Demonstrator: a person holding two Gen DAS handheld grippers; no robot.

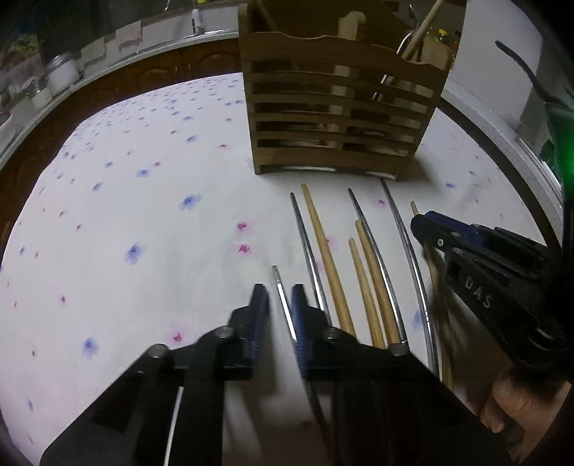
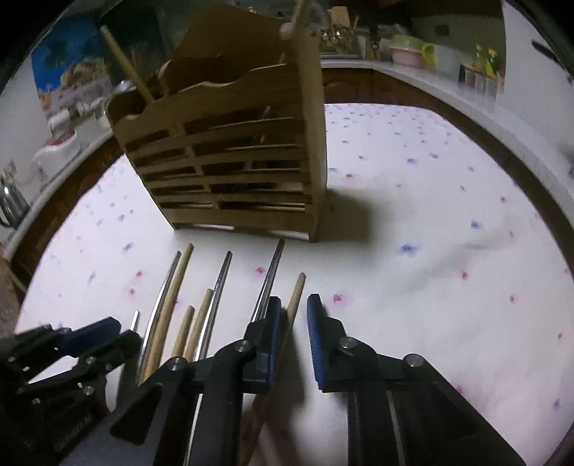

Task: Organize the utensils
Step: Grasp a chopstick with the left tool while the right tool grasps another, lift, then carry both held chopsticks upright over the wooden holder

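Below the slatted wooden caddy (image 1: 340, 107) at upper centre, metal and wooden chopsticks lie in a row on the floral tablecloth (image 1: 125, 200). At lower centre, the left gripper (image 1: 280, 297) has its fingers nearly closed around a short metal chopstick (image 1: 281, 297). Right gripper (image 2: 296, 315) likewise brackets a wooden chopstick (image 2: 296, 297), its left pad touching; firm grip cannot be confirmed.

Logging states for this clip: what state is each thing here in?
Left tongs: open, astride a metal chopstick.
Right tongs: open, astride a wooden chopstick.
Wooden holder: upright, utensils inside.
Other chopsticks: lying flat on the cloth.
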